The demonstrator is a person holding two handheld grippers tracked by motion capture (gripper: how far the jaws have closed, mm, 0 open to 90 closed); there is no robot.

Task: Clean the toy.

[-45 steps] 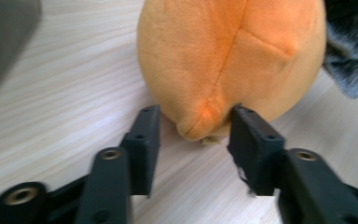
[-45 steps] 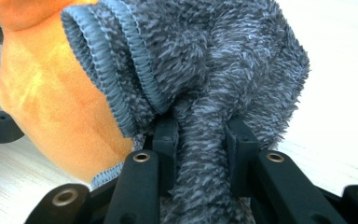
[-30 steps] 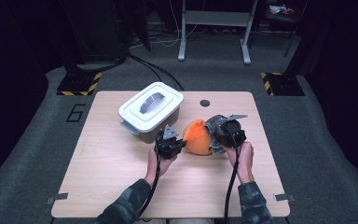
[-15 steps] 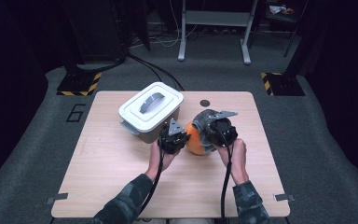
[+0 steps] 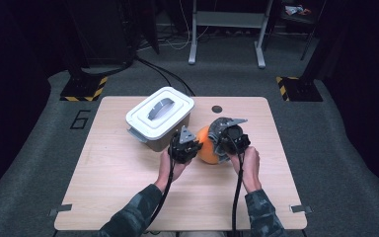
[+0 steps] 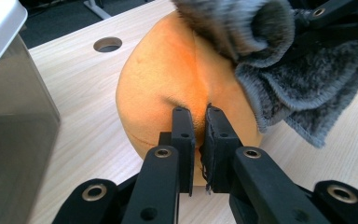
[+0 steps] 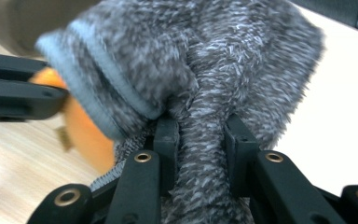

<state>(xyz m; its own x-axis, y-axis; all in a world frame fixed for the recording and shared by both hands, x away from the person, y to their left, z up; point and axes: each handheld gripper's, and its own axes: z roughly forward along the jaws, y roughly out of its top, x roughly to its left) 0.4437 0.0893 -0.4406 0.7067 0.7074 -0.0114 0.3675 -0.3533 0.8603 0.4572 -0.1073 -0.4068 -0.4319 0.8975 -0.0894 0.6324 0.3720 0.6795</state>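
Pale wood grain covers the table (image 5: pixel 128 197), which stands on a grey carpeted floor (image 5: pixel 355 163) in a dim room. Nearest the table's front edge, two forearms in camouflage sleeves (image 5: pixel 138 217) come up from below, each hand wrapped around a gripper with a black cable (image 5: pixel 237 192) trailing back toward the person. The left gripper (image 5: pixel 193 144) sits a little left of the table's middle; in the left gripper view its jaws are pinched almost together on a fold of the orange plush ball (image 6: pixel 168 84), with the fabric puckered between the pads. The right gripper (image 5: pixel 224 132) is just to the other side of the ball; in the right gripper view its jaws are clamped on a thick bunch of the grey fuzzy cloth (image 7: pixel 200 93), which fills the gap between them and spills over the top. The ball rests on the table near its middle, between the two grippers, with the grey cloth draped against its upper right side. Farther back and to the left, near the rear edge, stands a lidded storage box (image 5: pixel 159 118) with a white lid and grey handle, just beside the left gripper. A round cable hole (image 5: pixel 217 108) lies close to the rear edge.
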